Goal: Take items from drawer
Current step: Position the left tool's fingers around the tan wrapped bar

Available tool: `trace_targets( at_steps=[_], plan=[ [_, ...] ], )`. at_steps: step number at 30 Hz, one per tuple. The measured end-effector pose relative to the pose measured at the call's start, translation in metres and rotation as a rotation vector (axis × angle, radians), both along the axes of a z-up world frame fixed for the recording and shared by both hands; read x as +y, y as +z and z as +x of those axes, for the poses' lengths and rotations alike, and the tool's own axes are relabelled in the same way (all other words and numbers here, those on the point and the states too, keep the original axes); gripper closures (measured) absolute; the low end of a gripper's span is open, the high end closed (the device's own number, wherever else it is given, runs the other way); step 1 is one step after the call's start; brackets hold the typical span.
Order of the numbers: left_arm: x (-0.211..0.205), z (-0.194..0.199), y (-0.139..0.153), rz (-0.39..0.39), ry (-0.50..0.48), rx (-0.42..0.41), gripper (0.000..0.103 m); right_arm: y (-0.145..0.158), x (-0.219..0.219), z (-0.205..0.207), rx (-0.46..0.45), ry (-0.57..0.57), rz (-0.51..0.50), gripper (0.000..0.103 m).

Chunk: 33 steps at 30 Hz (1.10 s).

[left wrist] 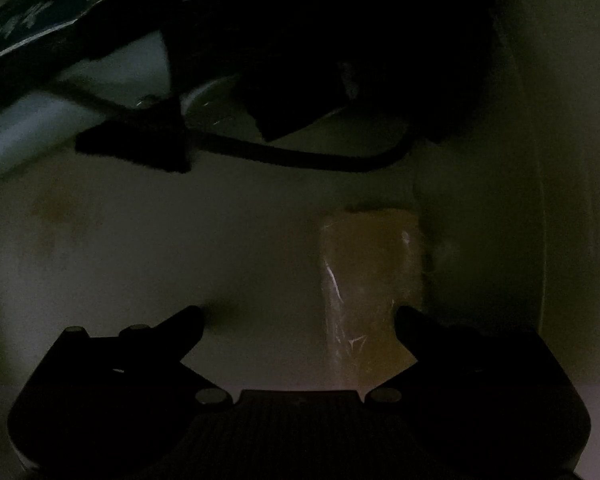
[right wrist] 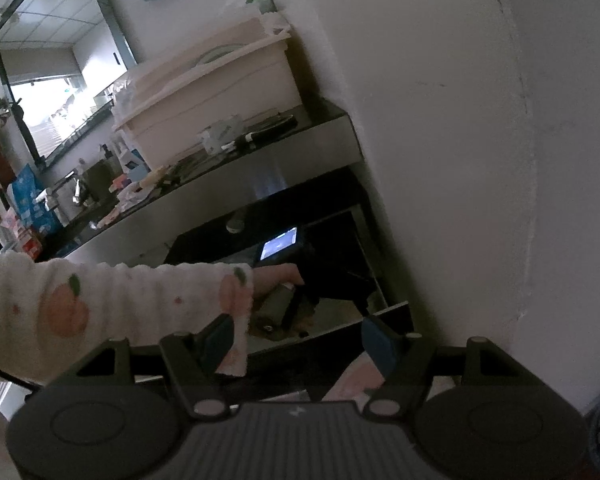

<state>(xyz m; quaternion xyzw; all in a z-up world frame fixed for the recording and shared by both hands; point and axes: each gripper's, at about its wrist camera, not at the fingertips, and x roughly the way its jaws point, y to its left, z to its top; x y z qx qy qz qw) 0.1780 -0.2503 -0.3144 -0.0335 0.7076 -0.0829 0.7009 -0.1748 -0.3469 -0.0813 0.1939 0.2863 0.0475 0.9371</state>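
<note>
Drawer (right wrist: 392, 312): open, dim inside. Left gripper (left wrist: 300, 320) within it, fingers apart, yellowish wrapped item (left wrist: 368, 280) just beyond. Right gripper (right wrist: 300, 344) outside it, fingers apart, empty.

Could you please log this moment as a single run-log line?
left gripper: open, inside drawer, nearing yellowish wrapped item | right gripper: open, empty, outside | item: not yet gripped

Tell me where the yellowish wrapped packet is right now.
In the left wrist view, the packet lies on the pale drawer floor, right of centre, between the open left gripper fingers and nearer the right-hand one, below a black cable.
</note>
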Motion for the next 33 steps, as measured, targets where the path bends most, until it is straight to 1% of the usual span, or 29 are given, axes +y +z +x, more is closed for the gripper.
trace_targets(
  at_steps=[1, 4, 5, 8, 11, 13, 14, 15, 16, 17, 18, 19, 21, 24, 27, 29, 32, 33],
  plan=[
    [-0.002, -0.001, 0.001, 0.009, -0.023, -0.006, 0.000, 0.000, 0.000, -0.001, 0.002, -0.004, 0.001, 0.033],
    [-0.010, -0.005, 0.008, 0.076, -0.117, -0.049, 0.000, -0.002, -0.002, -0.003, 0.010, -0.010, 0.008, 0.033],
    [-0.010, -0.006, 0.009, 0.089, -0.133, -0.058, 0.000, -0.002, -0.002, -0.003, 0.011, -0.010, 0.009, 0.033],
    [-0.003, -0.004, 0.008, 0.088, -0.115, -0.034, 0.000, -0.003, -0.002, -0.002, 0.013, -0.008, 0.012, 0.033],
    [0.006, -0.003, 0.004, 0.052, -0.081, 0.004, 0.000, -0.003, -0.001, -0.001, 0.012, -0.001, 0.013, 0.033],
    [0.006, -0.003, 0.006, 0.062, -0.066, 0.018, 0.002, -0.003, 0.000, 0.000, 0.013, 0.005, 0.012, 0.033],
    [0.006, -0.003, 0.007, 0.062, -0.057, 0.024, 0.005, -0.003, 0.001, 0.001, 0.013, 0.005, 0.011, 0.033],
    [0.007, -0.004, 0.009, 0.044, -0.043, 0.025, 0.013, -0.003, 0.001, 0.001, 0.012, 0.005, 0.010, 0.033],
    [0.008, -0.004, 0.011, 0.018, -0.031, 0.028, 0.023, -0.003, 0.001, 0.002, 0.013, 0.003, 0.011, 0.033],
    [0.008, -0.005, 0.012, -0.005, -0.019, 0.031, 0.029, -0.003, 0.001, 0.003, 0.015, -0.001, 0.010, 0.033],
    [0.006, -0.005, 0.013, -0.023, -0.010, 0.040, 0.049, -0.004, 0.001, 0.003, 0.017, -0.005, 0.009, 0.033],
    [0.005, -0.006, 0.015, -0.041, -0.002, 0.050, 0.076, -0.005, 0.001, 0.004, 0.019, -0.007, 0.009, 0.033],
    [0.001, -0.006, 0.018, -0.076, 0.015, 0.068, 0.099, -0.006, 0.001, 0.004, 0.023, -0.008, 0.007, 0.033],
    [-0.005, -0.007, 0.021, -0.125, 0.041, 0.093, 0.100, -0.008, 0.001, 0.005, 0.030, -0.008, 0.005, 0.033],
    [-0.006, -0.009, 0.021, -0.125, 0.062, 0.101, 0.101, -0.009, 0.001, 0.004, 0.029, -0.013, 0.003, 0.033],
    [-0.004, -0.011, 0.021, -0.105, 0.061, 0.101, 0.102, -0.009, 0.001, 0.003, 0.030, -0.016, 0.001, 0.033],
    [-0.001, -0.013, 0.023, -0.060, 0.023, 0.096, 0.102, -0.010, 0.000, 0.002, 0.031, -0.015, 0.004, 0.033],
    [0.002, -0.013, 0.024, -0.058, 0.027, 0.100, 0.102, -0.010, 0.000, 0.002, 0.032, -0.014, 0.005, 0.033]
  ],
)
